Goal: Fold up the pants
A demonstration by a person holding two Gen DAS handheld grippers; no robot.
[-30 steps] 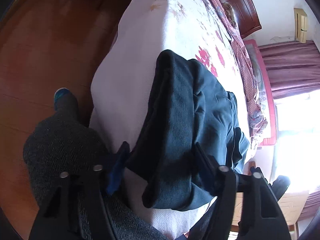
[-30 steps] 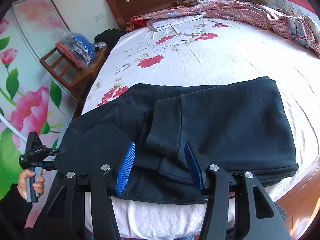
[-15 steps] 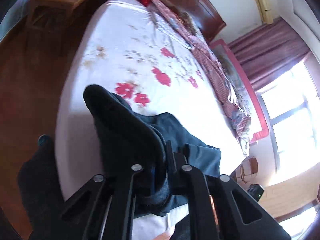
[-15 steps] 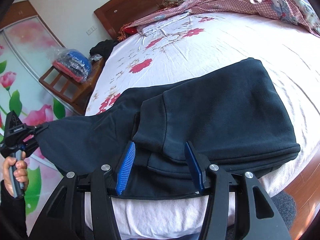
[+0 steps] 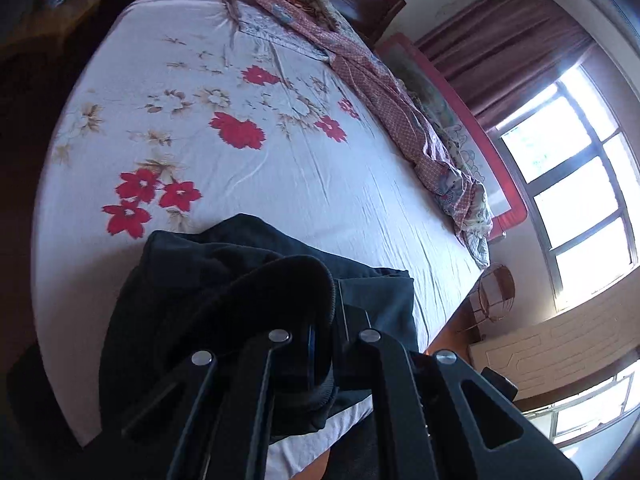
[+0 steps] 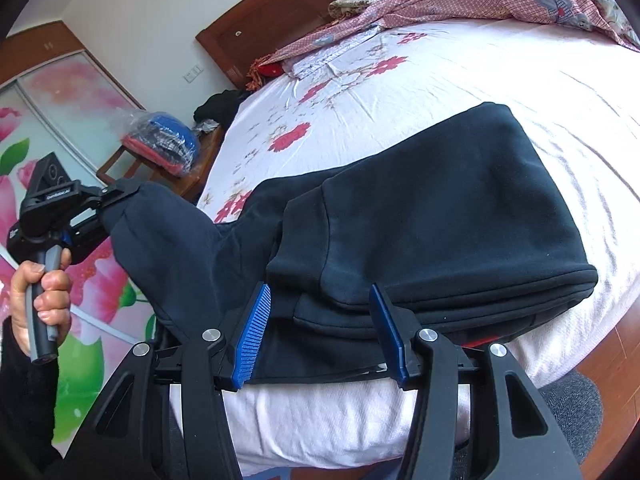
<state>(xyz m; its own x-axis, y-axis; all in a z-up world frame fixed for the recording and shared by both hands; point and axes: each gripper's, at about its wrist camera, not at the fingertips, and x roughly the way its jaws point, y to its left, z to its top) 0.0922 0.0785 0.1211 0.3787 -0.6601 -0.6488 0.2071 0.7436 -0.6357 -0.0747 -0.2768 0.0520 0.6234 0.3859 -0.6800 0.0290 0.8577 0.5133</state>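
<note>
Dark navy pants [image 6: 440, 208] lie partly folded across the near edge of the bed. My left gripper [image 5: 332, 332] is shut on one end of the pants [image 5: 192, 292] and holds that end raised off the sheet. In the right wrist view the left gripper [image 6: 108, 196] shows at the left, with a hand on its handle and the cloth hanging from its tip down to the bed. My right gripper [image 6: 320, 320] is open, its blue pads [image 6: 254, 332] straddling the near folded edge of the pants without squeezing it.
The bed has a white sheet with red flowers [image 5: 320, 184], a pink checked quilt [image 6: 480, 4] bunched along the far side and a wooden headboard [image 6: 304, 12]. A wooden chair with a bag of clothes [image 6: 160, 148] stands beside the bed. A window [image 5: 568, 184] is at the right.
My left gripper closed on the end of the pants and lifted it up off the bed. The right gripper shifted only slightly and stays open around the near edge.
</note>
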